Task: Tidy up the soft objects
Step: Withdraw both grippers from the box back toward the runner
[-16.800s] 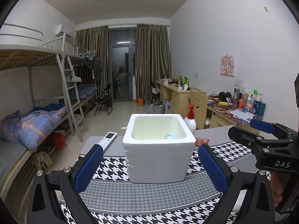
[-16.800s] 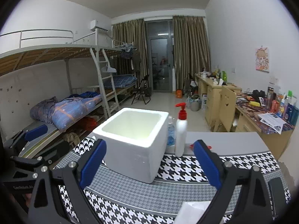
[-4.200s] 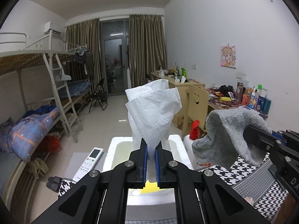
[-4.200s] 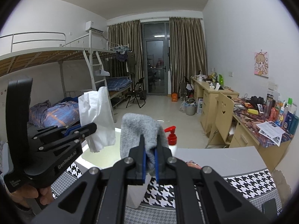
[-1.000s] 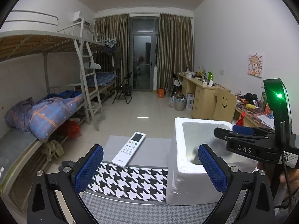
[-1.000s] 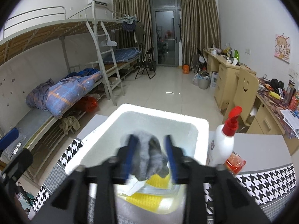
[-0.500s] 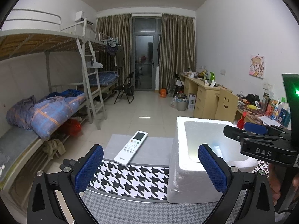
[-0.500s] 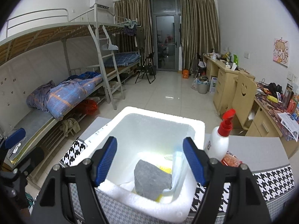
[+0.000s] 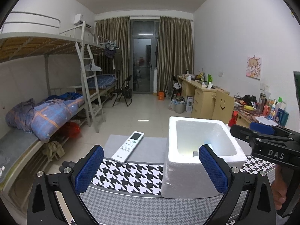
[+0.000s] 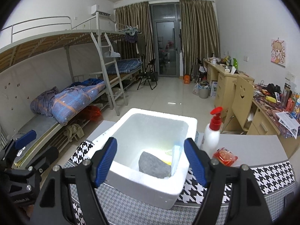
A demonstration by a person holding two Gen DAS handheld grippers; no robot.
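A: How is the right gripper (image 10: pixel 151 158) seen?

B: Its blue pads are spread wide with nothing pinched between them. The jaws have just been opening, and they are held above the near rim of the white foam box (image 10: pixel 189 123).

A: Where is the grey cloth (image 10: pixel 154 166) found?

B: It is lying on the floor of the foam box, toward the near right corner, free of both pads. Something yellow (image 10: pixel 166 161) is seen just behind it, and a pale translucent item (image 10: pixel 175 156) is propped against the right inner wall; what that item is cannot be told.

A: And the left gripper (image 9: pixel 150 166)?

B: Its pads are likewise spread apart and empty. It is held over the houndstooth mat (image 9: pixel 129 174), to the left of the box.

A: What else is placed on the table?

B: A white remote control (image 9: pixel 128 146) is laid on the grey surface left of the box. A pump bottle with a red top (image 10: pixel 212 131) is stood just right of the box, with a red packet (image 10: pixel 225 155) beside it.
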